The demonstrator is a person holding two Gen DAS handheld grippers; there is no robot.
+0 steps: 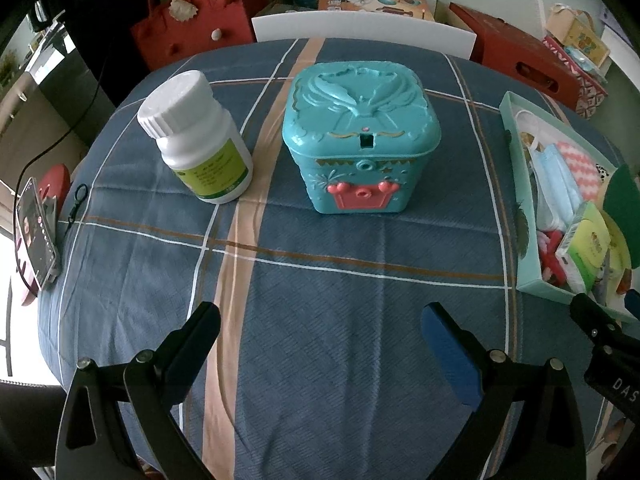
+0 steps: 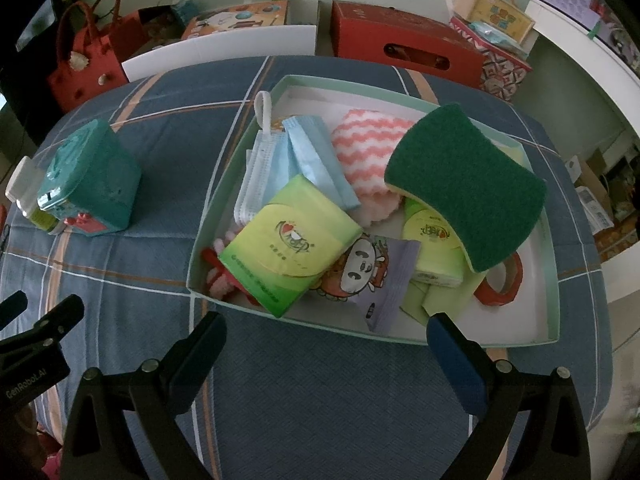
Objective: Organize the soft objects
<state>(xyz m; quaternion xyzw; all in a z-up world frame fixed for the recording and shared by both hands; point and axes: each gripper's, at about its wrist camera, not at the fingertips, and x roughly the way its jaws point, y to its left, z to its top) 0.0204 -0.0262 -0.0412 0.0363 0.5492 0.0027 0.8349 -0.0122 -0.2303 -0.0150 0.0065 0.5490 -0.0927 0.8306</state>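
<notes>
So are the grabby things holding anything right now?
No. The left hand-held gripper and the right hand-held gripper are both open, with only tablecloth between their fingers.

Rough green sponge, woven cloth tablecloth, glossy plastic box.

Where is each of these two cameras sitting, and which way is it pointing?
Left wrist view: sits on the left tool, looking forward over the table at a teal box and a white bottle; both open fingers show, plus the other tool's tip at the right edge.
Right wrist view: sits on the right tool, looking into a tray of soft things under a green sponge; both open fingers show.
Shared: the teal box, bottle, tray and checked tablecloth.
</notes>
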